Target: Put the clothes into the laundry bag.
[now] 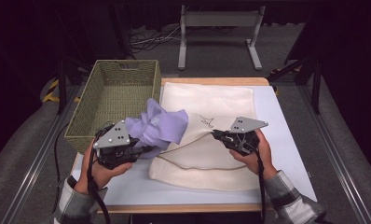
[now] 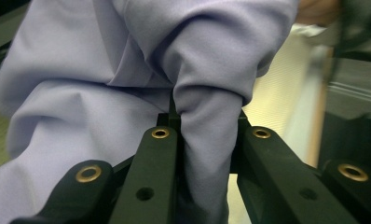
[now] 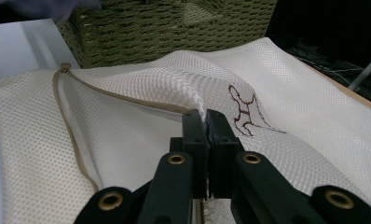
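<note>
lilac garment [image 1: 158, 126] bunched up, held off the table just past the near right corner of the basket, hanging over the left edge of the mesh bag. left gripper [image 1: 144, 148] has it: jaws closed down on a thick fold of the cloth, only the fabric's width between them. in the left gripper view the fold [image 2: 207, 154] runs down between the two black jaws, rest of the garment ballooning above and to the left.

cream mesh laundry bag [image 1: 207, 158] lies flat across the middle of the table, long side running toward the far edge. tan zipper [image 3: 74, 135] runs along its opening, small red-brown embroidered mark [image 3: 244, 114] on the top layer. right gripper [image 1: 217, 135] pinches the top layer of the mesh beside the opening, jaws fully together on the fabric, lifting that layer into a ridge; mesh [image 3: 193, 93] peaks right at the jaw tips in the right gripper view.

green woven basket [image 1: 99, 107] sits on the far left part of the table, overhanging the left edge, just beside the bag. white table [image 1: 286, 140] bare along the right edge and near edge. person's hands behind both grippers, plaid sleeves [image 1: 286, 198] at the near edge.
</note>
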A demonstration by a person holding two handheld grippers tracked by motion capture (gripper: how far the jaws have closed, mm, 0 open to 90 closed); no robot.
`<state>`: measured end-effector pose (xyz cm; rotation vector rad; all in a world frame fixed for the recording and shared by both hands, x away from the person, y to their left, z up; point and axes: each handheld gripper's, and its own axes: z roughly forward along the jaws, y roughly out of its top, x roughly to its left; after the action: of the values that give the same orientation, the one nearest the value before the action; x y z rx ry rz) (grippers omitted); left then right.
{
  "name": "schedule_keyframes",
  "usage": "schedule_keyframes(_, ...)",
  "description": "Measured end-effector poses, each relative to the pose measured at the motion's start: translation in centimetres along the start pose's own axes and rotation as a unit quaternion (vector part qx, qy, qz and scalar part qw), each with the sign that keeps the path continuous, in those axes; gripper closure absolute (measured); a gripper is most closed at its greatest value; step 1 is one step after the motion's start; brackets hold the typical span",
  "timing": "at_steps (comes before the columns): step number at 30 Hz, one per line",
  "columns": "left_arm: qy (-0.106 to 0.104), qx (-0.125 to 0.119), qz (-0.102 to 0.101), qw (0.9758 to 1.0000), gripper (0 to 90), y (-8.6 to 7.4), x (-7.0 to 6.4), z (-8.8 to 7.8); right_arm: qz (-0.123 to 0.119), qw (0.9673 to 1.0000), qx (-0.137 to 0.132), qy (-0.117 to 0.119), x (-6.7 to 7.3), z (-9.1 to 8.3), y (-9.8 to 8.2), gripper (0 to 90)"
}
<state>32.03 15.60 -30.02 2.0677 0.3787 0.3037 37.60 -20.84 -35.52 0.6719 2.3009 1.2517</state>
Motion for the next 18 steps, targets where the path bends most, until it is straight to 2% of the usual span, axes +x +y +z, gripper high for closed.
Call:
schedule_keyframes(3,-0.023,0.010,0.006,0.9997,80.6,0.2,-0.9,1.0,0.002,1.0000,-0.001,-0.002,-0.1,0.0,0.0,88.1)
schedule_keyframes(6,-0.051,0.026,0.014,0.9983,80.5,0.3,-1.8,2.5,0.003,1.0000,-0.002,-0.003,-0.1,0.0,0.0,88.1)
schedule_keyframes(8,-0.072,0.031,0.010,0.9969,80.5,0.4,-2.2,3.5,0.002,1.0000,-0.002,-0.002,-0.2,0.0,0.0,88.1)
schedule_keyframes(12,-0.108,0.054,0.015,0.9925,80.6,0.3,-3.2,6.1,0.003,1.0000,-0.004,-0.001,-0.2,0.0,0.0,88.1)
schedule_keyframes(14,-0.118,0.075,0.020,0.9900,80.6,0.2,-3.7,7.7,0.005,1.0000,-0.004,0.000,-0.2,0.1,0.0,88.1)
schedule_keyframes(16,-0.137,0.093,0.010,0.9862,80.6,-0.1,-4.0,9.6,0.005,1.0000,-0.003,0.000,-0.2,0.1,0.0,88.1)
schedule_keyframes(18,-0.139,0.117,0.001,0.9834,80.5,-0.4,-4.3,11.3,0.003,1.0000,-0.002,0.001,-0.1,0.1,0.0,88.1)
